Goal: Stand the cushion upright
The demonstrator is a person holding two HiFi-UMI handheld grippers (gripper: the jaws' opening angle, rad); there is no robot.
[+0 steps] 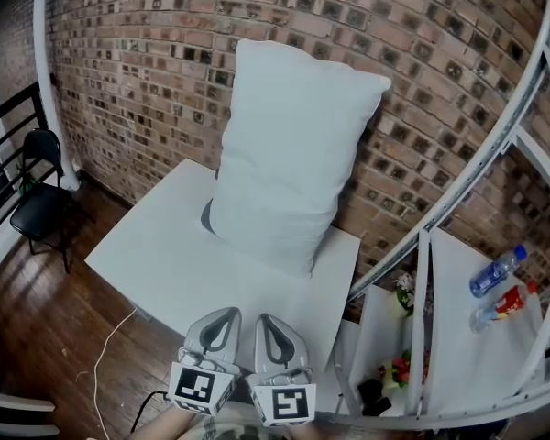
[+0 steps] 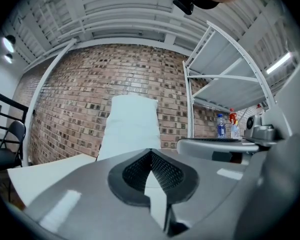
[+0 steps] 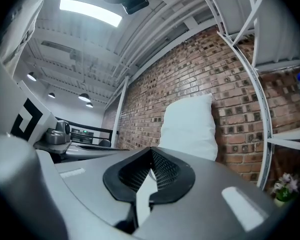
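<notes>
1. Left gripper, right gripper: both clenched, empty, side by side at the near table edge.
2. White table: smooth; risk of the cushion base sliding.
3. Cushion: upright at the rear, leaning on the brick wall; likely to slump if nudged.

A white counter stands against a red brick wall on a dark wooden floor, where a pale cable trails. A black chair sits off to the left. To the right, a white metal shelf rack holds a blue-labelled bottle and a red-labelled bottle lying near each other.
</notes>
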